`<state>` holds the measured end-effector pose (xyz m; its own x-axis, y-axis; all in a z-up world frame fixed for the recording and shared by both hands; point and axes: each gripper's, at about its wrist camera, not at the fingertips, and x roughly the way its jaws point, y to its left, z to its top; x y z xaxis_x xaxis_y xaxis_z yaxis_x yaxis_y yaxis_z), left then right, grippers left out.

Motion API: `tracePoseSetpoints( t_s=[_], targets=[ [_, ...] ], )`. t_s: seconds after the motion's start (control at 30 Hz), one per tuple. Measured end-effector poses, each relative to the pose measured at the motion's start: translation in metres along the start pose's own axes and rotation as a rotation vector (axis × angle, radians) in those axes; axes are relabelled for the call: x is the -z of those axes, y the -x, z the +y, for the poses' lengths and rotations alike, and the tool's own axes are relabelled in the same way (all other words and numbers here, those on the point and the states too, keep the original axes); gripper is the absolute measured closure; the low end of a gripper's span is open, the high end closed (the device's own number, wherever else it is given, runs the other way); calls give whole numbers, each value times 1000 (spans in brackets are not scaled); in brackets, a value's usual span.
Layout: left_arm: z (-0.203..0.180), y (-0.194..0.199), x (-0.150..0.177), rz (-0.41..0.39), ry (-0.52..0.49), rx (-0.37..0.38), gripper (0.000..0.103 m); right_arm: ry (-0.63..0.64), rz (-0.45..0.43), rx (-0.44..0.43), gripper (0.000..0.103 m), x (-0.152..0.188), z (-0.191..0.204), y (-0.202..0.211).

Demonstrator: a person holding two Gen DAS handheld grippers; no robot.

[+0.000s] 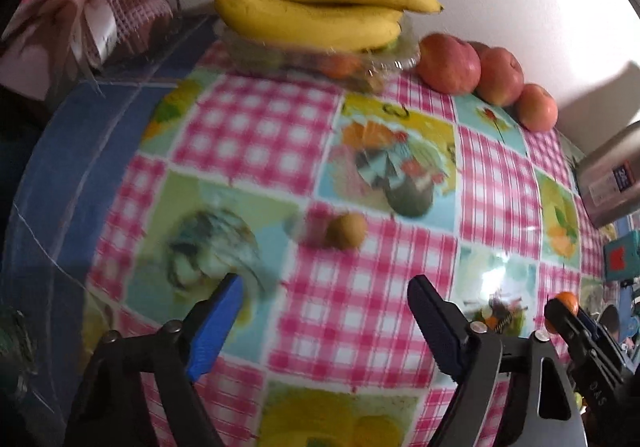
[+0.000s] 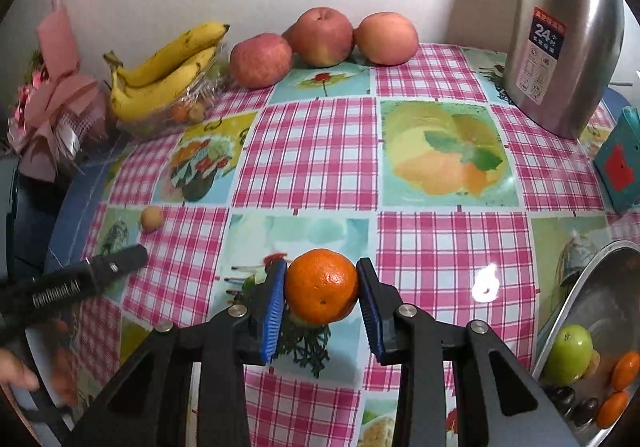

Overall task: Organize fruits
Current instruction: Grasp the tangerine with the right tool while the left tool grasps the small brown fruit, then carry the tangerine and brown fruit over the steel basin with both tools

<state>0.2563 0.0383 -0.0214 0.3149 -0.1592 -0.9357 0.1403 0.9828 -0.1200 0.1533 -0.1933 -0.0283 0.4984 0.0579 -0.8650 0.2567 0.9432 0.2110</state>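
In the right wrist view my right gripper (image 2: 322, 266) is shut on an orange tangerine (image 2: 322, 285), its blue pads pressing both sides just above the checked tablecloth (image 2: 304, 151). In the left wrist view my left gripper (image 1: 326, 281) is open with nothing between its fingers. A small tan round fruit (image 1: 346, 229) lies on the cloth just beyond its fingertips. That fruit (image 2: 152, 219) also shows left in the right wrist view, near one left finger (image 2: 120, 261). The held tangerine (image 1: 566, 301) appears at the left view's right edge.
Bananas (image 2: 168, 67) rest on a clear plastic box (image 1: 384, 63) at the back, with three apples (image 2: 320, 35) beside them. A steel flask (image 2: 560, 31) and teal box (image 2: 620, 163) stand right. A metal bowl (image 2: 580, 287) at lower right holds a green fruit (image 2: 568, 353) and tangerines. A pink bouquet (image 2: 56, 87) sits left.
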Motion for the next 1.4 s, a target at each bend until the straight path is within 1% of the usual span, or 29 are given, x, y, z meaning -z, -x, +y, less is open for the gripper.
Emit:
tracePoseSetpoints(
  t_s=[0.13, 0.2, 0.27, 0.37, 0.4, 0.43, 0.53, 0.6, 0.67, 0.73, 0.87, 1.07, 1.17, 1.27, 1.4],
  targets=[
    [2, 4, -18, -7, -28, -17, 26, -22, -8, -14, 67, -4, -6, 1],
    [-4, -2, -24, 6, -47, -3, 33, -30, -8, -16, 67, -4, -9, 1],
    [-9, -9, -28, 23, -54, 9, 46, -39, -4, -15, 67, -4, -11, -1],
    [-21, -17, -32, 38, -87, -12, 51, -42, 2, -15, 67, -4, -12, -2],
    [-23, -19, -33, 43, -94, -15, 52, -40, 3, -14, 67, -3, -12, -3],
    [-25, -22, -34, 48, -95, -23, 52, -39, 4, -14, 67, -3, -12, -2],
    [-26, -29, -37, 63, -93, -45, 57, -40, 3, -15, 67, -3, -12, -3],
    [-26, -34, -39, 69, -90, -46, 64, -39, 4, -15, 67, -3, -12, -3],
    [-24, -38, -39, 76, -75, -44, 76, -40, 4, -17, 67, -3, -12, -3],
    [-22, -40, -41, 71, -62, -41, 76, -42, 4, -19, 67, -3, -12, -3],
    [-21, -33, -33, 68, -85, -50, 77, -42, 4, -21, 67, -3, -12, -3],
    [-29, -6, -16, 55, -68, -46, 77, -30, 5, -19, 67, -1, -11, 5],
    [-44, 8, 2, 50, -53, -14, 77, -20, 6, -9, 67, 3, -11, 15],
    [-64, 21, 26, 48, -54, 10, 77, -20, 3, -4, 67, 9, -13, 30],
    [-85, 37, 51, 43, -43, 43, 77, -44, -5, -8, 67, 17, -19, 53]
  ],
)
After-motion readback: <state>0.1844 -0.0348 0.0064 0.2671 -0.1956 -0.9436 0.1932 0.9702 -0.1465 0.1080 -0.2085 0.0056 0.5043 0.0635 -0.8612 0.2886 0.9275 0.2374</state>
